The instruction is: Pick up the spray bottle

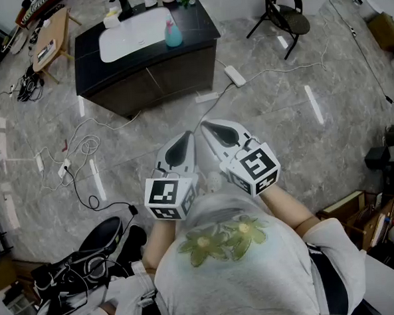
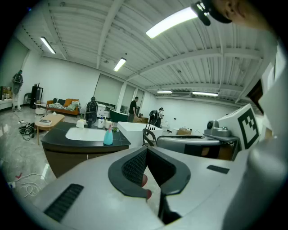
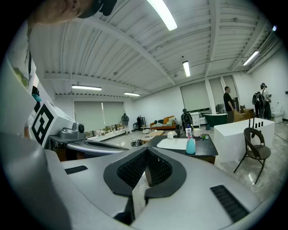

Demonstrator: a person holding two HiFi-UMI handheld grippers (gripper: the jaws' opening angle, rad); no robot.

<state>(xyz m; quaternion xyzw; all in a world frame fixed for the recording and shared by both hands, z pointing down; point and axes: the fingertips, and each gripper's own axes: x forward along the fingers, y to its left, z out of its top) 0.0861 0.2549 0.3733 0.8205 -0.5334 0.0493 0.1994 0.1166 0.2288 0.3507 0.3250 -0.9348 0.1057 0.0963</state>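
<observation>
We hold left gripper [image 1: 183, 145] and right gripper [image 1: 219, 133] side by side, low before chest. Both have jaws pressed together, nothing between. Translucent teal plastic spray bottle [image 1: 173, 34] is well apart at 12 o'clock, upright on black cabinet surface [image 1: 202, 25], just at 3 o'clock of white oval sink basin [image 1: 133, 35]. White power strip [image 1: 235, 76] lies on grey marble floor [image 1: 282, 128] between us and surface.
</observation>
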